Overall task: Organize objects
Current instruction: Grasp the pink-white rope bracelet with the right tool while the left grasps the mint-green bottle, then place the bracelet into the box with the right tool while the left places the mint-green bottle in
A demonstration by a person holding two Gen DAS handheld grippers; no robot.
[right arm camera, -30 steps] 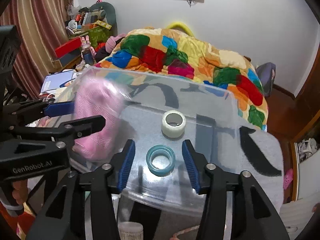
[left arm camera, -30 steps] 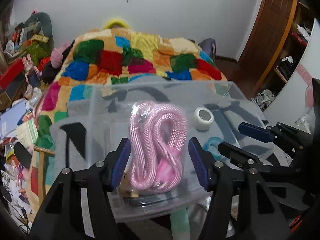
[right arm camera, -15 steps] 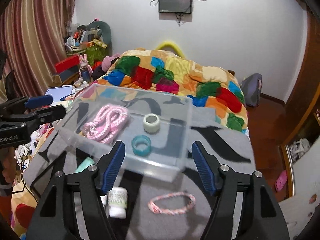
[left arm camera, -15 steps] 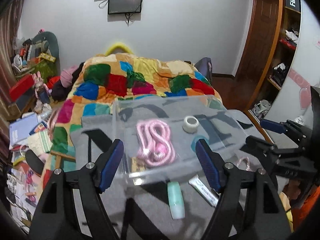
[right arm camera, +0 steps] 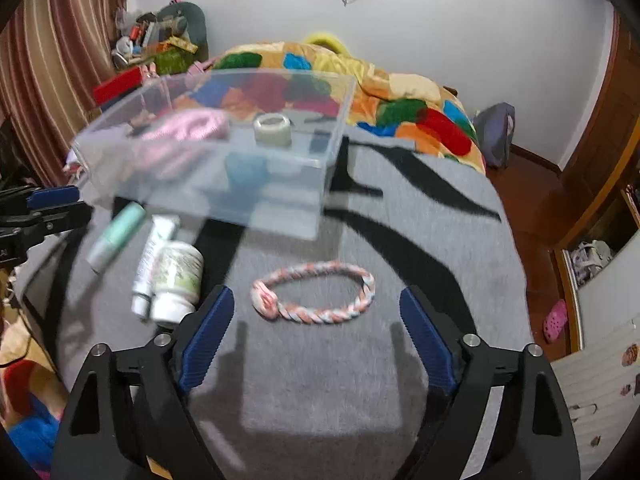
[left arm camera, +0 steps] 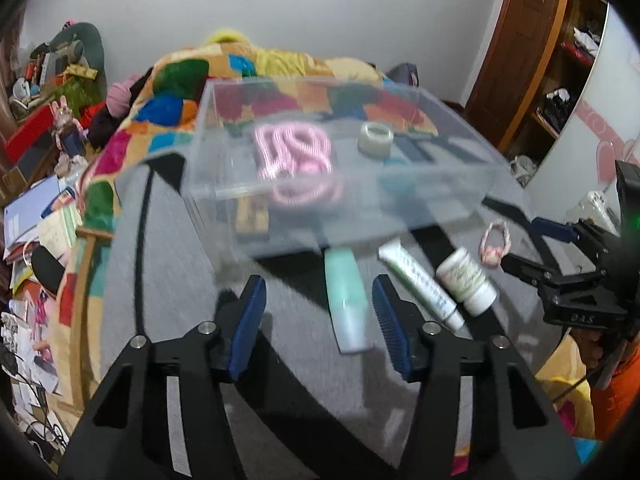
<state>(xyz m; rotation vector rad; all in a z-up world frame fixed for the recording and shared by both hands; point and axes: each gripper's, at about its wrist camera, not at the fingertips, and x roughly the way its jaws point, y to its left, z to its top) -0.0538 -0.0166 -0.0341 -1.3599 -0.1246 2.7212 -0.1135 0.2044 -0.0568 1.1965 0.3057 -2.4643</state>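
Observation:
A clear plastic box (left arm camera: 460, 148) (right arm camera: 332, 184) stands on the grey table and holds a coiled pink rope (left arm camera: 294, 148) (right arm camera: 188, 130), a white tape roll (left arm camera: 376, 138) (right arm camera: 273, 127) and a teal tape roll (right arm camera: 245, 170). In front of it lie a mint tube (left arm camera: 347, 298) (right arm camera: 116, 236), a white tube (left arm camera: 420, 282) (right arm camera: 154, 258), a white bottle (left arm camera: 468, 280) (right arm camera: 176, 280) and a braided pink bracelet (left arm camera: 495, 242) (right arm camera: 316, 296). My left gripper (left arm camera: 318, 320) is open and empty, near the mint tube. My right gripper (right arm camera: 316, 336) is open and empty, just short of the bracelet.
The grey table cover (right arm camera: 420, 248) has black stripes. A bed with a patchwork quilt (right arm camera: 400, 96) lies behind the table. Cluttered shelves and boxes (left arm camera: 44, 92) stand at the left. A wooden door (left arm camera: 520, 52) and shelves are at the right.
Both grippers have pulled back from the box and now sit lower over the near table. The pink rope lies inside the box. The right gripper's jaws are wider.

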